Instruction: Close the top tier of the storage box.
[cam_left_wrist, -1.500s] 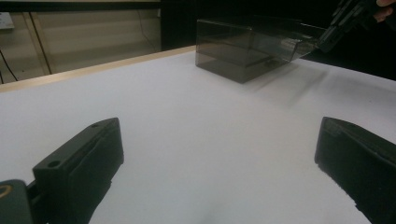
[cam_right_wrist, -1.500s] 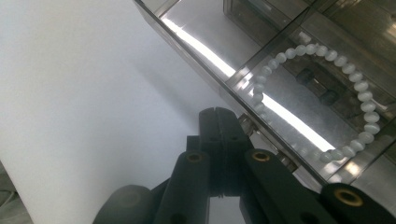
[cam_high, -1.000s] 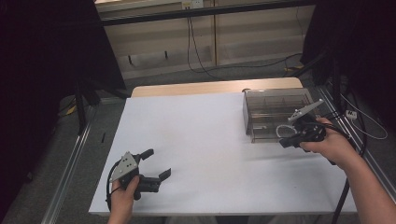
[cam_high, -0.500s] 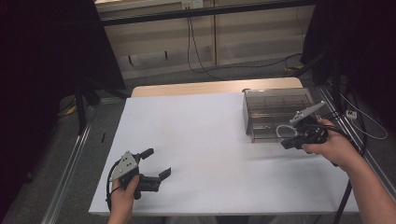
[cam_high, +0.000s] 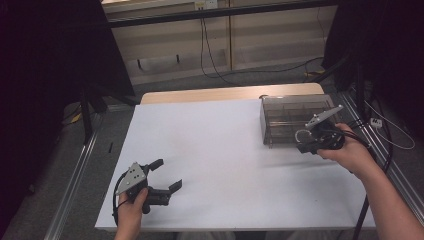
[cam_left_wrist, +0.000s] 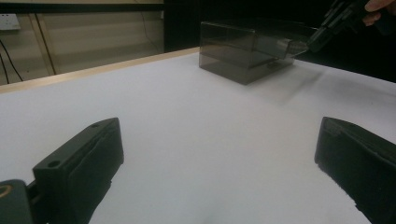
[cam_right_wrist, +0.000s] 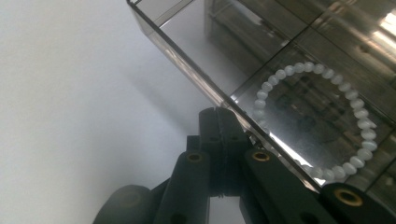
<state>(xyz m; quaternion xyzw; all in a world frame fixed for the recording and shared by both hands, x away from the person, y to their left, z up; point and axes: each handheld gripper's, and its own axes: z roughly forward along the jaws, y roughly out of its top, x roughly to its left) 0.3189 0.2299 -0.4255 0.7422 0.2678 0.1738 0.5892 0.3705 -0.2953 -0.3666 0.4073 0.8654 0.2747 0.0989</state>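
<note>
At the bottom left of the high view, a hand holds the left gripper (cam_high: 166, 176) low over the white table (cam_high: 220, 165), its two black jaws spread wide with nothing between them. In the left gripper view the same jaws rise from the lower left and lower right corners, released, with bare white surface between them.

Farther up and to the right in the high view, the other hand (cam_high: 350, 152) holds the right gripper (cam_high: 303, 148) at the near edge of the smoked clear box (cam_high: 292, 117), which stands at the table's upper right, close to the far wooden edge. In the right gripper view the gripper's jaws (cam_right_wrist: 219, 154) rise from the bottom centre, clenched together with their pads meeting; the tips lie right against the box's near rim (cam_right_wrist: 187, 65). Whether a strand is pinched between them cannot be told.

The white bead bracelet (cam_right_wrist: 317, 126) lies as an open ring on the right of that view, on top of the box or inside it, which one is not clear; its lower beads run down behind the gripper body. In the high view it appears as a small pale loop (cam_high: 300, 135) at the box's near right corner, just beside the gripper tips. Divider walls split the box into compartments.

In the left gripper view the box (cam_left_wrist: 247, 51) stands in the upper middle, far off, with the right gripper (cam_left_wrist: 336, 21) at its right end in the upper right corner.
</note>
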